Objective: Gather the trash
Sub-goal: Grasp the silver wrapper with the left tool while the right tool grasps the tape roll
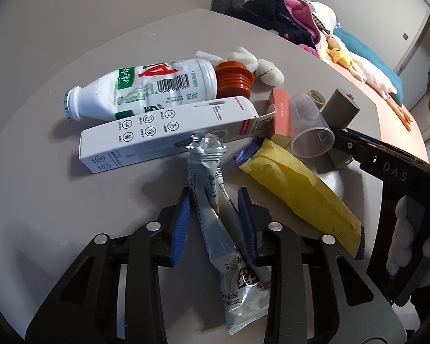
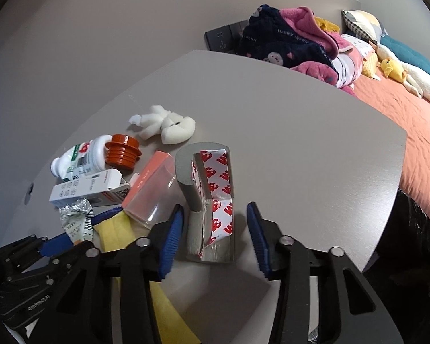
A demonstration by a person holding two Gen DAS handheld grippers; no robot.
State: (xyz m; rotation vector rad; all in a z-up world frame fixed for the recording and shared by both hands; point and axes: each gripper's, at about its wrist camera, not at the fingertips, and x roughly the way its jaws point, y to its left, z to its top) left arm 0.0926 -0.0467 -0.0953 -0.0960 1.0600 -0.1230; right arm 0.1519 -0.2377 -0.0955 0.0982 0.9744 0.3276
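Observation:
A crumpled silver snack wrapper [image 1: 215,229] lies on the grey table [image 1: 57,186], running between the blue pads of my left gripper [image 1: 214,193]. The jaws stand close on either side of it, with no clear squeeze. In the right wrist view, a grey foam corner piece [image 2: 186,177] with red-and-white tape lies between the pads of my right gripper [image 2: 215,206]. A gap shows on its right side, so that gripper is open. A yellow packet [image 1: 298,192] lies between the two tools.
Beyond the wrapper lie a white box [image 1: 163,132], a white milk bottle [image 1: 140,89], an orange ribbed plug [image 1: 233,80], a clear cup [image 1: 309,132], a pink box [image 1: 281,111] and a white plush toy [image 2: 163,124]. A bed [image 2: 415,143] with piled clothes [image 2: 286,46] borders the table's right edge.

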